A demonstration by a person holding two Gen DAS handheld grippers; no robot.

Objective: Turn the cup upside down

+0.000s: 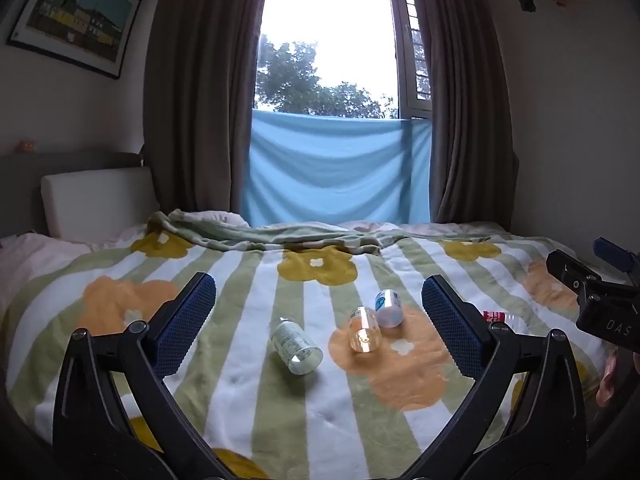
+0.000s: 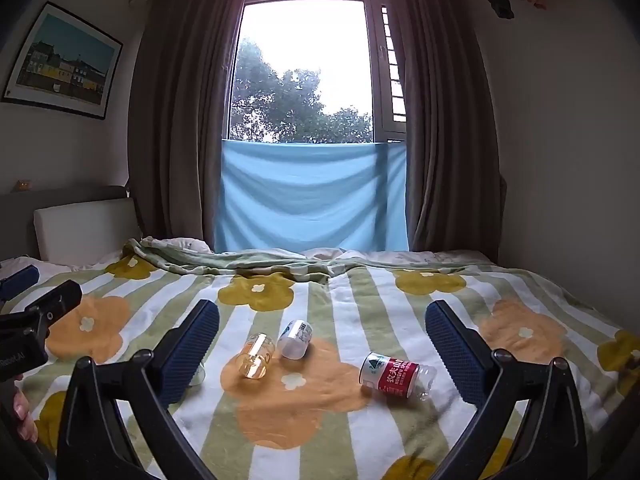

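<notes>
Cup (image 1: 363, 329) on side on soft blanket (image 1: 248, 392), jar (image 1: 295, 345) and bottle (image 2: 394, 376) near — could roll or tip. Left tongs (image 1: 319, 322), right tongs (image 2: 322, 348) open, empty.

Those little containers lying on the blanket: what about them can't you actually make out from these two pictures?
- Red-label bottle: in the left wrist view the gripper's finger hides nearly all of it.
- Clear bottle: in the right wrist view a finger covers all but a sliver.
- White cup: label print too small to read.
- Amber glass cup: glare and transparency blur which end is open.
</notes>
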